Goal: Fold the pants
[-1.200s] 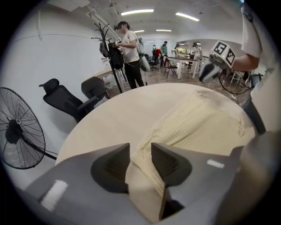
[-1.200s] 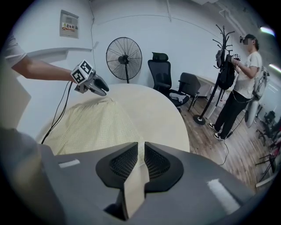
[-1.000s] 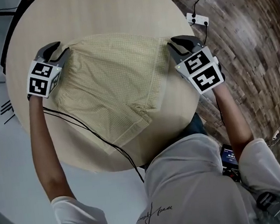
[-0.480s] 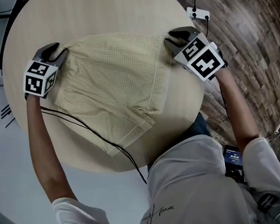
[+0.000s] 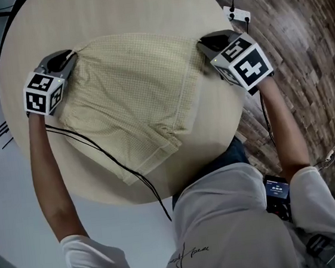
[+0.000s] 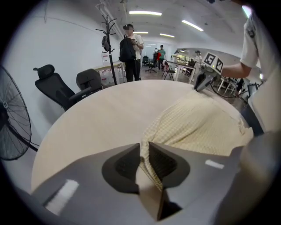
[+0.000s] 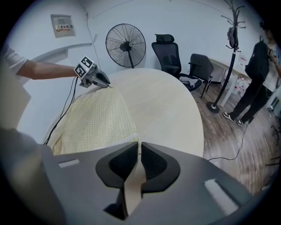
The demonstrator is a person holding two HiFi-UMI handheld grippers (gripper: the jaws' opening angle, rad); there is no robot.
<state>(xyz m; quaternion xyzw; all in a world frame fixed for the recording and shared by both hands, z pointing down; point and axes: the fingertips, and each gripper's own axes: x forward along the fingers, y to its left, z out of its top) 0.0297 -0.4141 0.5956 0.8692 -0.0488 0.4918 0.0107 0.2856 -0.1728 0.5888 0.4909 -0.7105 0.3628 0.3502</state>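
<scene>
A person at a round, pale wooden counter took hold of a pair of pale yellow, waffle-textured fabric pants by both ends of the waistband, in what looked like the opening move of a fold. The pants lay spread flat across the middle of the counter, with the waistband toward the far edge and the short legs trailing toward the near edge, where the person stood.

The left gripper, near the counter's left edge, was closing its fingers on the waistband's left corner, and a ridge of cloth was pressed between the pads. The right gripper, near the right edge, was closing likewise, its fingers nipping a thin sliver of the opposite corner.

Both tools pointed steeply down and sat low against the counter, apparently to catch the cloth at its very edge. With the two corners held wide apart, the waistband ran straight, which should let the garment be lifted and laid over evenly.

A thin black cable ran from the left gripper across the counter's near-left part, passing the hem of one leg. It could snag if the cloth swept that way.
</scene>
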